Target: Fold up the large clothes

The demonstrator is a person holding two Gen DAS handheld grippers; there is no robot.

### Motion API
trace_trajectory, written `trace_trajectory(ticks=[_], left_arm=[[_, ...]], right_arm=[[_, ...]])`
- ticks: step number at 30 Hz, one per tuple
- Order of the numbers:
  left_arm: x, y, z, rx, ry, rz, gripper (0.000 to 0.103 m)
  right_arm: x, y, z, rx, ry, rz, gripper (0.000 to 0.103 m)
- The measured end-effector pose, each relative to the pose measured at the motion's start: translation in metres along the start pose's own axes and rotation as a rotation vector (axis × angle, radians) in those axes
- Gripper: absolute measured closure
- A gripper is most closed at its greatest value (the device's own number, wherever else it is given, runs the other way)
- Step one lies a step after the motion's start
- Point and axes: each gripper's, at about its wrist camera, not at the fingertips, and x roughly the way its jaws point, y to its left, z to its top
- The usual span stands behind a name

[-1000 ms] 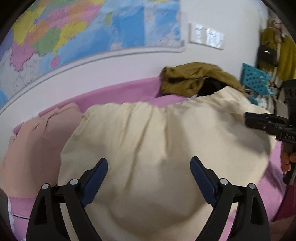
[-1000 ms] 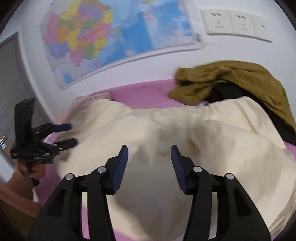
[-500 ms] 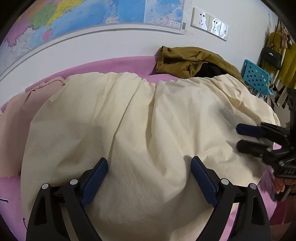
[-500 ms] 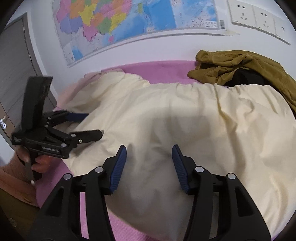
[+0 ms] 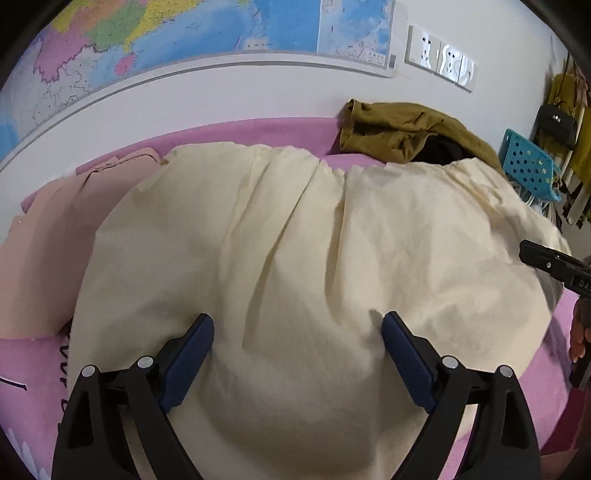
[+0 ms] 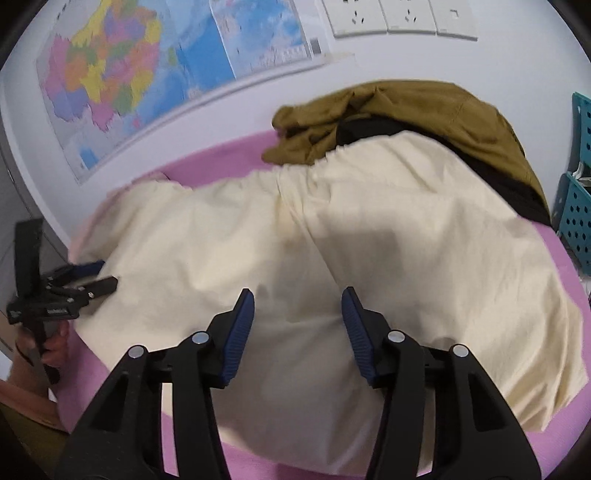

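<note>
- The left claw [image 5: 297, 332] hangs above the near part of a cream garment [image 5: 314, 258], its two blue-padded fingers [image 5: 188, 354] spread wide apart with nothing between them.
- The right claw [image 6: 297, 317] is also parted, its blue pads [image 6: 238, 328] held over the cream garment [image 6: 332, 240] with cloth showing in the gap but not pinched.
- In the right wrist view the left claw [image 6: 99, 277] appears far off to the left, its tips at the garment's left edge; whether they touch the cloth cannot be told.
- In the left wrist view only a black piece of the right claw [image 5: 546, 260] shows at the far right, by the garment's right edge.
- The cream garment lies spread out and wrinkled on a pink surface [image 5: 258, 129], filling the space ahead of both claws, with long creases running away from them.
- Beyond the garment, ahead and to the right of the left claw, an olive-brown garment [image 5: 399, 129] lies crumpled against the wall, with something black [image 5: 439, 149] tucked under it.
- A pale peach garment [image 5: 55, 229] lies ahead and to the left of the left claw, touching the cream garment's left side.
- A map [image 6: 166, 74] and white wall sockets [image 6: 399, 16] are on the wall ahead.
- Teal perforated baskets [image 6: 578, 229] stand at the far right.
</note>
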Motion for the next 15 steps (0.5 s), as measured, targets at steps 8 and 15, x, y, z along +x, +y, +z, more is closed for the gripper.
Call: trace_trajectory(ticks=[8,15], left_arm=[[-0.025,0.013,0.001,-0.013,-0.075,0.012,0.016],[-0.026,0.042,-0.004,-0.072,-0.078,0.027,0.016]], right_arm=[[-0.04,-0.014,0.001,0.057,-0.106,0.049,0.052],[-0.04,-0.056,-0.007,0.109,-0.06,-0.138,0.054]])
